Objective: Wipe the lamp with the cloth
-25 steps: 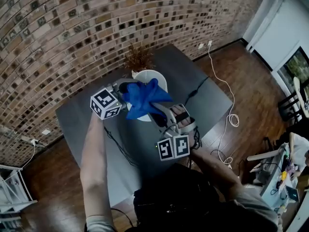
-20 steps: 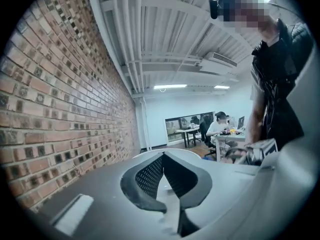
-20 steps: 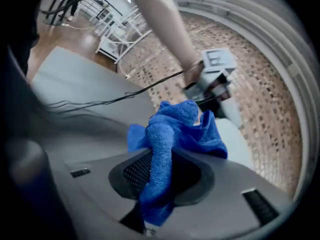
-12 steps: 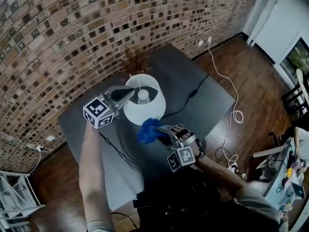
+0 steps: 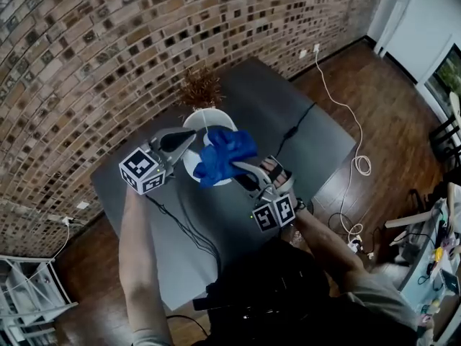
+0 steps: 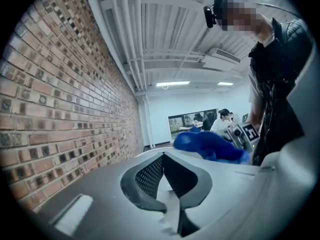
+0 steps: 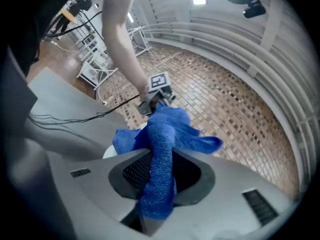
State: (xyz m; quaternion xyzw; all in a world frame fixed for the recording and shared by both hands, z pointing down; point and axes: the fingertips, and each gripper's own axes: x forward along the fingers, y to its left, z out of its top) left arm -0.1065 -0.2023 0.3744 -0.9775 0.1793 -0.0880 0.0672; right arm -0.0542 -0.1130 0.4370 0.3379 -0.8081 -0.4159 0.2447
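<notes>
1. Wall: a patterned brick wall [image 5: 108,42] runs beyond the left gripper [image 5: 193,134] and close along its left side.
2. Floor: dark wooden boards [image 5: 374,99] lie to the right of the right gripper [image 5: 241,171]. A white cable [image 5: 338,99] trails across them from near a wall socket [image 5: 315,47].
3. Furniture: a dark grey table [image 5: 302,107] stands under both grippers, with a dried plant [image 5: 200,86] just beyond the left one. A white wire rack [image 5: 29,301] stands well behind it, by the wall.
4. Ceiling: white with pipes [image 6: 150,34]. Lit strip lights [image 6: 172,84] hang ahead of the left gripper.
5. Far end: a white wall with a glazed opening [image 6: 195,121].
</notes>
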